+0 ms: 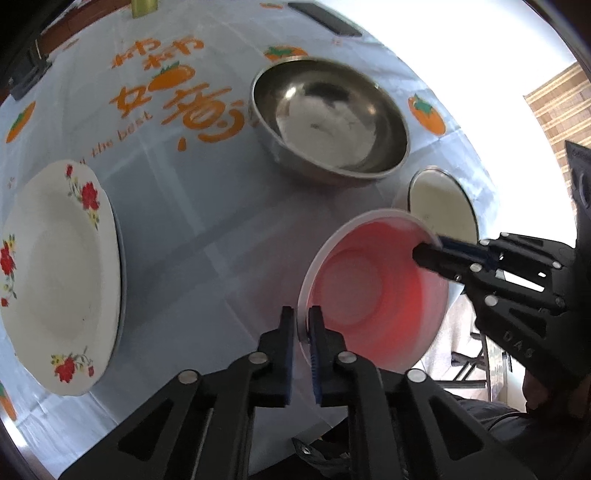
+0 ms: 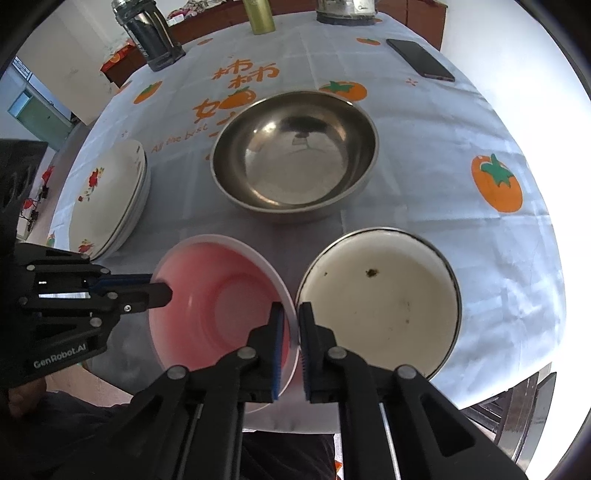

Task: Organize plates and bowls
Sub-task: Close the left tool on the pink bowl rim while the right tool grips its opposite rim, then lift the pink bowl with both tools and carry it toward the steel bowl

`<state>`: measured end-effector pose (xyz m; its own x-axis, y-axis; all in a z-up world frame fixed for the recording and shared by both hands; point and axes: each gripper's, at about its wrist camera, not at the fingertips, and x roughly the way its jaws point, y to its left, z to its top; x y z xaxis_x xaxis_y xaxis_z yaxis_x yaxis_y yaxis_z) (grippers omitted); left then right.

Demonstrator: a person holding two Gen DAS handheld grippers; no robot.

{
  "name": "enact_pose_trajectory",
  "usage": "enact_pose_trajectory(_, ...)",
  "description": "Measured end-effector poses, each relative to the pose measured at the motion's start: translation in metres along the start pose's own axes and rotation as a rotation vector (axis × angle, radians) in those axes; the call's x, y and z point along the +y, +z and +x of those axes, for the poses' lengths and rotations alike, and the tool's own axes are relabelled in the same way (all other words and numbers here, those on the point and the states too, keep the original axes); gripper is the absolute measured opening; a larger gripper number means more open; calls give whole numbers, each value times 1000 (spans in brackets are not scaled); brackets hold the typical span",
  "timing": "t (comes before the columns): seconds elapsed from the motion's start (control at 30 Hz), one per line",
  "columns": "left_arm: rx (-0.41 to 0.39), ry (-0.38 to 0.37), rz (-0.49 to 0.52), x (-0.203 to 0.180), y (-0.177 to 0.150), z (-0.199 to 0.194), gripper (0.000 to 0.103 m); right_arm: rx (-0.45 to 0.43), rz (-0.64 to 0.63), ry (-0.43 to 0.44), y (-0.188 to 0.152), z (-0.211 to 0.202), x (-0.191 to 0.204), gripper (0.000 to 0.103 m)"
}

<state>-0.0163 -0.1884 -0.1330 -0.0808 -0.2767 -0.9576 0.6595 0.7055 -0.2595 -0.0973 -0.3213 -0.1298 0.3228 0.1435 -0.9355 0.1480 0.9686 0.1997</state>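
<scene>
A pink plastic bowl [image 1: 369,291] [image 2: 221,302] is held by its rim on two sides, lifted near the table's front edge. My left gripper [image 1: 303,317] [image 2: 168,291] is shut on one side of the rim. My right gripper [image 2: 295,314] [image 1: 428,251] is shut on the opposite side. A large steel bowl [image 1: 328,118] [image 2: 295,155] sits mid-table. A white enamel bowl [image 1: 441,206] [image 2: 380,299] sits right of the pink bowl. A stack of floral white plates [image 1: 55,277] [image 2: 107,199] sits at the left.
A dark phone [image 2: 419,59] [image 1: 325,18] lies at the far right of the persimmon-print tablecloth [image 2: 443,155]. A glass press pot [image 2: 147,33], a gold bottle [image 2: 258,14] and a kettle base [image 2: 347,11] stand along the far edge.
</scene>
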Motion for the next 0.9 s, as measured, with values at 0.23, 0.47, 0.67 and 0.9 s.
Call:
enact_pose_trajectory(0.23,53,-11,-9,1,-5,11,22,-7,11,0,0,1,0,8)
enact_pose_trajectory(0.47,47,22,-19,1,-3,11,11,-16,26,19,0,-3,-2,25)
enact_pose_trajectory(0.67,24,-5,-24,4,0,2,10,-23,2,12,0,-6,1,18)
enact_pose_trajectory(0.9,-8,-56,-43,14,-5,-20,8,-32,-27,-2,4,-8,8,13)
